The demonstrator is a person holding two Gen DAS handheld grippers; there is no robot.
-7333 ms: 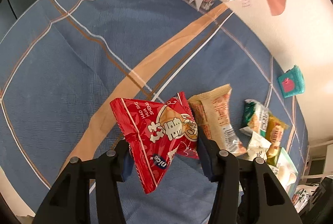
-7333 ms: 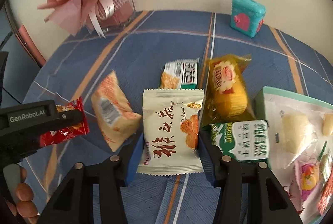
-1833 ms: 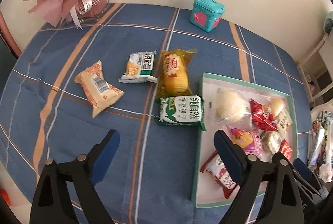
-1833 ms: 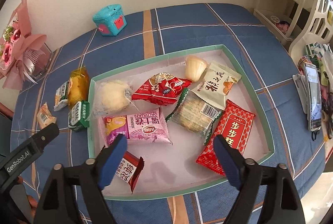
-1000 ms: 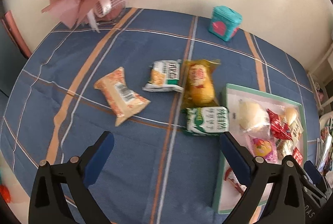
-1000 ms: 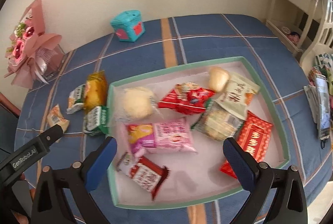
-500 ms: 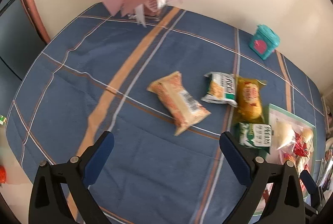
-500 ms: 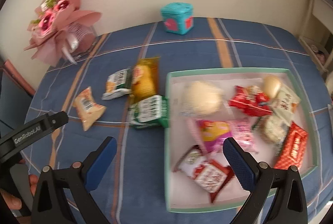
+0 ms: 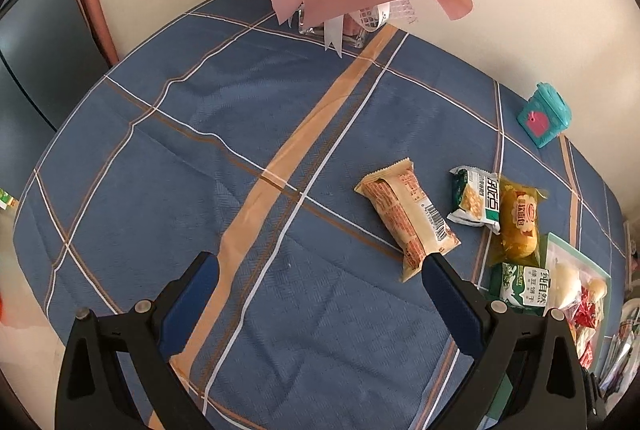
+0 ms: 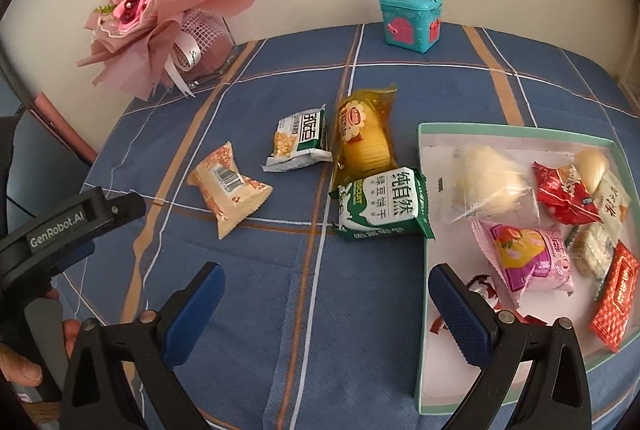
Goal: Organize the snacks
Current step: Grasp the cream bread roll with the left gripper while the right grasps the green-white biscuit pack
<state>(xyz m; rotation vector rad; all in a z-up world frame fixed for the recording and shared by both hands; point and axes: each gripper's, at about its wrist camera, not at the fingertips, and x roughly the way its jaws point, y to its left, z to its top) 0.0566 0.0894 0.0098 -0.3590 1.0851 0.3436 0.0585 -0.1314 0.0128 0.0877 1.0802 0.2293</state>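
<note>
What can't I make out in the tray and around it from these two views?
- Left wrist view: most of the tray is cut off by the frame edge and the left gripper.
- Right wrist view: the red-and-white packet is largely hidden behind a finger of the right gripper.
- Small print on the green biscuit pack: too small.

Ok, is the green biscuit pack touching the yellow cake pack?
Touching. In the right wrist view the green biscuit pack has its top edge overlapping the bottom of the yellow cake pack, with no cloth showing between them.
</note>
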